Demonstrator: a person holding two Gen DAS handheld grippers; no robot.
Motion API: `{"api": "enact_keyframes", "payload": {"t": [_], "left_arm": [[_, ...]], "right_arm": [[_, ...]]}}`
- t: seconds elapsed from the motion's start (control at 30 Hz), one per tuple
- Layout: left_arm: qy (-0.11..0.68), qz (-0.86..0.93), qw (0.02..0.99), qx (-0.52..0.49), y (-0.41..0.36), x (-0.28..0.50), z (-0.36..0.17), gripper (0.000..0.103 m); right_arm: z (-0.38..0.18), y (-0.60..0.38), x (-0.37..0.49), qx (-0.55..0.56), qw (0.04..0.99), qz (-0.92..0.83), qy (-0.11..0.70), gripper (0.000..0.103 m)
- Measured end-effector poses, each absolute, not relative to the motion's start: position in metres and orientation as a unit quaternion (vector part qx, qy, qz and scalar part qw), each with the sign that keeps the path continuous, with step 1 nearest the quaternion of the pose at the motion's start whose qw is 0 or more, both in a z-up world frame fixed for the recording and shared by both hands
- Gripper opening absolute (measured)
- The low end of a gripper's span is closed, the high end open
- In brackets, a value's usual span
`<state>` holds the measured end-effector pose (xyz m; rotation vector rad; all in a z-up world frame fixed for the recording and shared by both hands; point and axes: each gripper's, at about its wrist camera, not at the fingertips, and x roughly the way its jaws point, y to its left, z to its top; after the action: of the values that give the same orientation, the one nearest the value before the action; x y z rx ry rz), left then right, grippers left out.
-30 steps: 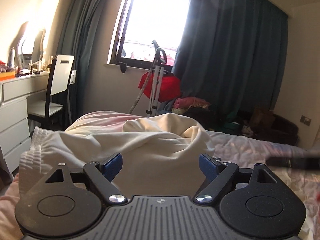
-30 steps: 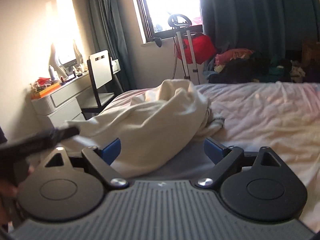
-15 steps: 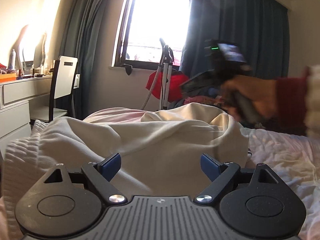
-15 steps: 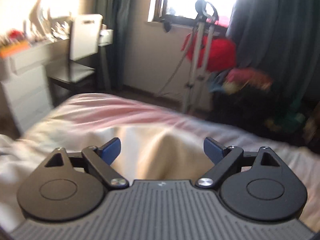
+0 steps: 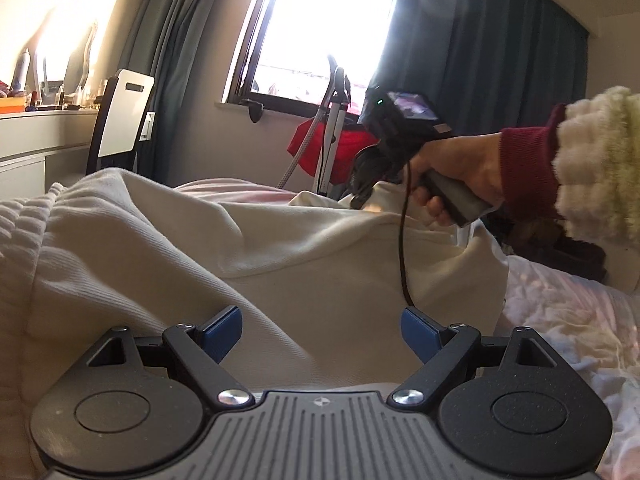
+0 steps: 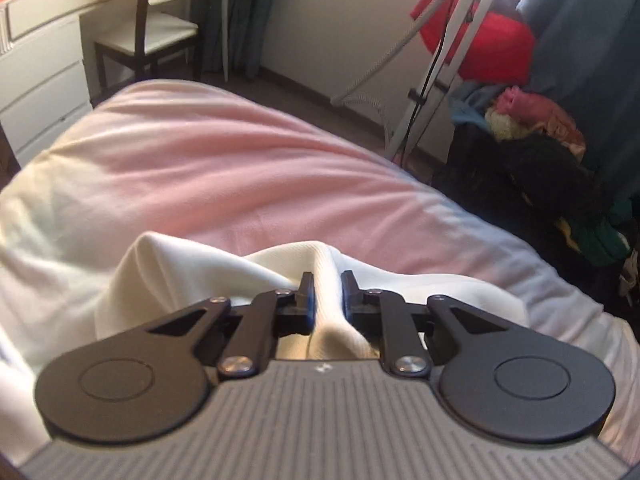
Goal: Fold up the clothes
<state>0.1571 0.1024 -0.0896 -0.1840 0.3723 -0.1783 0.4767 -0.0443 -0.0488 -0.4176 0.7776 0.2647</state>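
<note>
A cream garment (image 5: 280, 256) lies bunched on the pink bed (image 6: 224, 176). My left gripper (image 5: 322, 330) is open and empty, hovering low over the near part of the garment. My right gripper (image 6: 327, 294) is shut on a raised fold of the cream garment (image 6: 326, 276) at its far edge. In the left wrist view the right gripper (image 5: 362, 196) and the hand holding it reach in from the right, pinching the garment's far top.
A white dresser (image 5: 36, 136) and a chair (image 5: 120, 120) stand at the left. A steamer stand (image 6: 444, 52) with a red bag (image 6: 484, 44) and a pile of clothes (image 6: 536, 152) lie beyond the bed under the window.
My right gripper moved forward over the garment to its far edge and shut on a fold. My left gripper lowered slightly toward the garment and stayed open.
</note>
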Motion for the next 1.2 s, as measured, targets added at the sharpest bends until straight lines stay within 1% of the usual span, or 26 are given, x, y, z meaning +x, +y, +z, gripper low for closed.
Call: {"api": "enact_keyframes", "payload": {"t": [0.23, 0.33, 0.4, 0.57, 0.63, 0.73, 0.83, 1.0, 1.1, 1.2], "left_arm": [[0.147, -0.081, 0.984, -0.064, 0.088, 0.141, -0.071, 0.088], [0.127, -0.082, 0.987, -0.054, 0.081, 0.130, -0.061, 0.088], [0.119, -0.082, 0.989, -0.045, 0.077, 0.121, -0.054, 0.088], [0.112, -0.087, 0.989, -0.053, 0.075, 0.095, -0.038, 0.088], [0.109, -0.088, 0.989, -0.054, 0.074, 0.087, -0.034, 0.088], [0.116, -0.086, 0.988, -0.051, 0.068, 0.079, -0.033, 0.088], [0.158, -0.078, 0.981, -0.074, 0.068, 0.079, -0.037, 0.088], [0.281, -0.032, 0.945, -0.161, 0.096, 0.087, -0.048, 0.088], [0.335, -0.016, 0.914, -0.230, 0.119, 0.083, -0.058, 0.088], [0.361, 0.001, 0.875, -0.324, 0.147, 0.078, -0.074, 0.088]], "right_arm": [[0.061, -0.127, 0.386, -0.104, 0.962, 0.054, 0.246, 0.014], [0.087, -0.188, 0.327, -0.025, 0.985, 0.003, 0.169, 0.014], [0.090, -0.226, 0.286, 0.010, 0.989, -0.042, 0.141, 0.014], [0.067, -0.335, 0.185, 0.139, 0.971, -0.160, 0.109, 0.014], [0.043, -0.379, 0.148, 0.200, 0.952, -0.197, 0.124, 0.014], [-0.001, -0.433, 0.104, 0.291, 0.913, -0.230, 0.171, 0.014], [-0.044, -0.458, 0.075, 0.348, 0.888, -0.221, 0.202, 0.014], [-0.084, -0.472, 0.049, 0.405, 0.867, -0.176, 0.229, 0.014], [-0.085, -0.473, 0.046, 0.424, 0.862, -0.160, 0.227, 0.014], [-0.086, -0.471, 0.048, 0.417, 0.868, -0.155, 0.220, 0.015]]}}
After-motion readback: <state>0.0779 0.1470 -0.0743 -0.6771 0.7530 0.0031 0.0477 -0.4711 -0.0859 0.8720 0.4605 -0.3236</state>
